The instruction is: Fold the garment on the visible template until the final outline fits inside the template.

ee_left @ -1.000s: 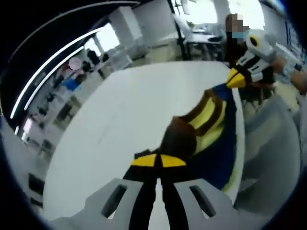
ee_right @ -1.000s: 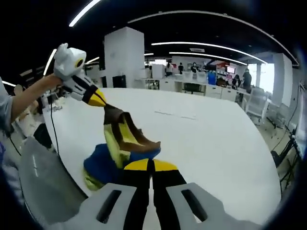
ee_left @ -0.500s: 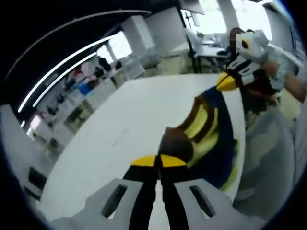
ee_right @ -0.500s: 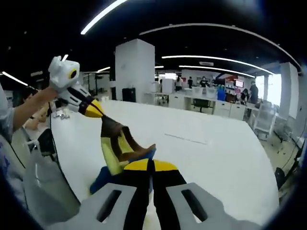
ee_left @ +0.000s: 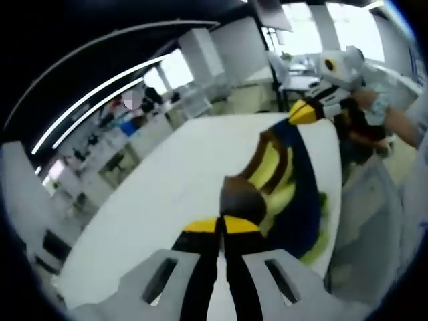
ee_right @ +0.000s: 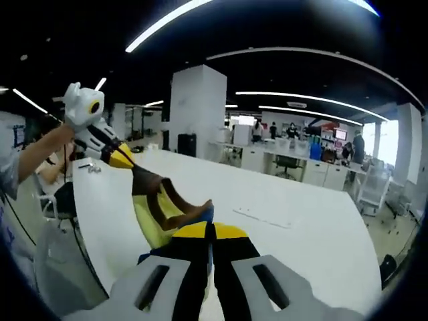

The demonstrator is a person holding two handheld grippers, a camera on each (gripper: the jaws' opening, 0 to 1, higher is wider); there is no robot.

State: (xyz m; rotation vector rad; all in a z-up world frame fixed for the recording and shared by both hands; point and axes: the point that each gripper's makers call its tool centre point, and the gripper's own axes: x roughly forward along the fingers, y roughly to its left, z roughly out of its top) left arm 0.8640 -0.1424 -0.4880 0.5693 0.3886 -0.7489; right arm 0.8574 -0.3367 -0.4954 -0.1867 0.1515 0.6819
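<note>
A striped garment (ee_left: 277, 177) in brown, yellow and dark blue hangs stretched between my two grippers above a white table (ee_left: 174, 180). My left gripper (ee_left: 221, 225) is shut on its brown end. In the left gripper view my right gripper (ee_left: 302, 114) holds the other end at the upper right. In the right gripper view my right gripper (ee_right: 209, 231) is shut on the garment (ee_right: 160, 207), and my left gripper (ee_right: 122, 158) pinches the far brown end at the upper left. A faint template outline (ee_right: 262, 217) lies on the table.
A person's hand and sleeve (ee_right: 30, 150) hold the left gripper. A grey chair (ee_right: 57, 267) stands at the table's near edge. Desks, a white pillar (ee_right: 194, 107) and people fill the office behind the table.
Both grippers have lifted the garment higher off the table, and it hangs more stretched between them. The blue part has risen from the tabletop.
</note>
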